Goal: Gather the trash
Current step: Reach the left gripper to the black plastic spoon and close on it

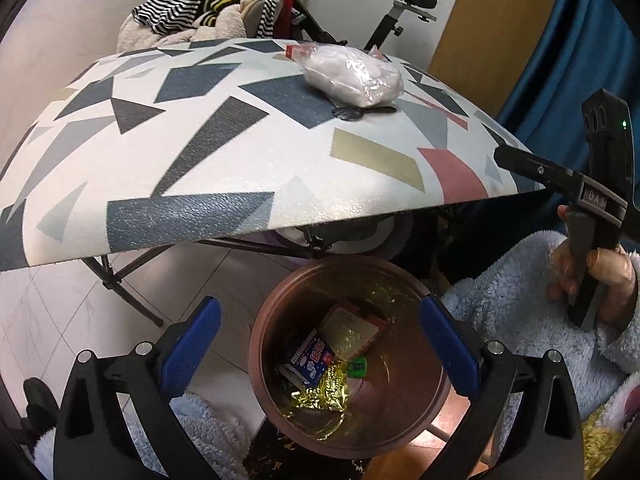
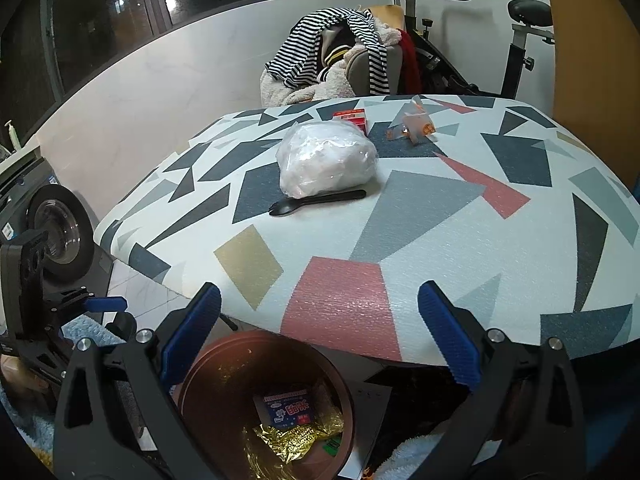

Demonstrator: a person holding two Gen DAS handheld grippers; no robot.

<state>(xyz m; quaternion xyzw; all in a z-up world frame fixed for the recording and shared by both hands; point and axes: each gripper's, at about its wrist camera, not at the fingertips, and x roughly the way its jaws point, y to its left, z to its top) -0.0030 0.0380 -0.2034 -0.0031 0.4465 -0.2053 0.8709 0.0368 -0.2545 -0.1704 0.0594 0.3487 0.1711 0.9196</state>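
A brown round bin [image 1: 276,312] stands on the floor below the table's near edge, holding a gold foil wrapper [image 1: 326,390], a blue-and-white packet [image 1: 310,360] and other wrappers; it also shows in the right wrist view [image 2: 208,364]. My left gripper [image 1: 320,344] is open and empty right above the bin. My right gripper [image 2: 320,332] is open and empty over the table's front edge, above the bin. On the table lie a clear bag of white stuff [image 2: 326,160], a black plastic spoon [image 2: 316,202], a small red box [image 2: 352,117] and a crumpled clear wrapper [image 2: 414,124].
The folding table [image 2: 460,248] has a geometric patterned cover. Behind it stand a chair heaped with striped clothes [image 2: 340,52] and an exercise bike [image 2: 516,40]. A washing machine [image 2: 52,224] is at the left. The other gripper [image 1: 596,208] shows at the right of the left wrist view.
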